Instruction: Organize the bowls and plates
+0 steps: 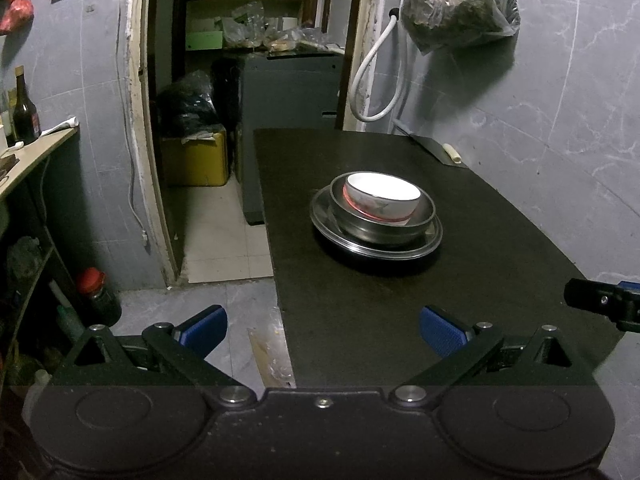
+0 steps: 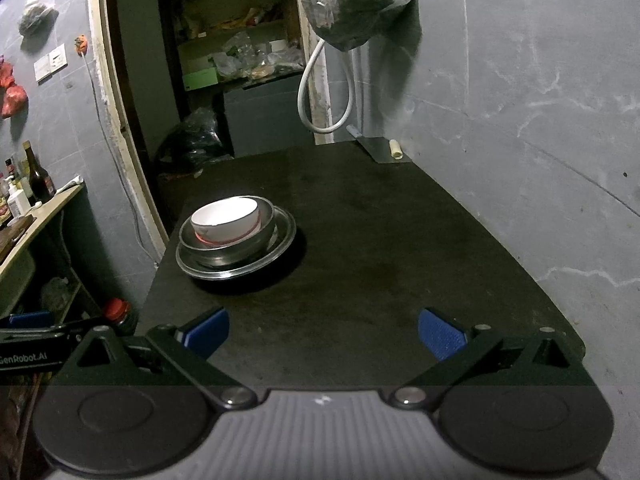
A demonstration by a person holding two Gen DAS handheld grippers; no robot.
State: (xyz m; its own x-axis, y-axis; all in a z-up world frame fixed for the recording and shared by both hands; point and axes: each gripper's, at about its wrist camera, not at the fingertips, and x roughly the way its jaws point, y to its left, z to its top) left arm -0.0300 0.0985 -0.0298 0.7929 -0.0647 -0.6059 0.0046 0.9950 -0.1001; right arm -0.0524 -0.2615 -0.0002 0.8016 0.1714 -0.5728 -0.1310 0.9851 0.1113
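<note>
Left wrist: white bowl (image 1: 382, 196) nested in steel bowl (image 1: 384, 226).

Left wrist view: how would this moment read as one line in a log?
white ceramic bowl nested in steel bowl on steel plate | black table | left hand-held gripper open, empty | right hand-held gripper open, empty

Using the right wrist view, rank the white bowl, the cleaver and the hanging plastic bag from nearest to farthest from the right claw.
From the right claw, which is open:
1. White bowl, ahead to the left, nested in the steel dishes on the table.
2. Cleaver, at the table's far edge, slightly right.
3. Hanging plastic bag, high on the wall beyond the table.
</note>
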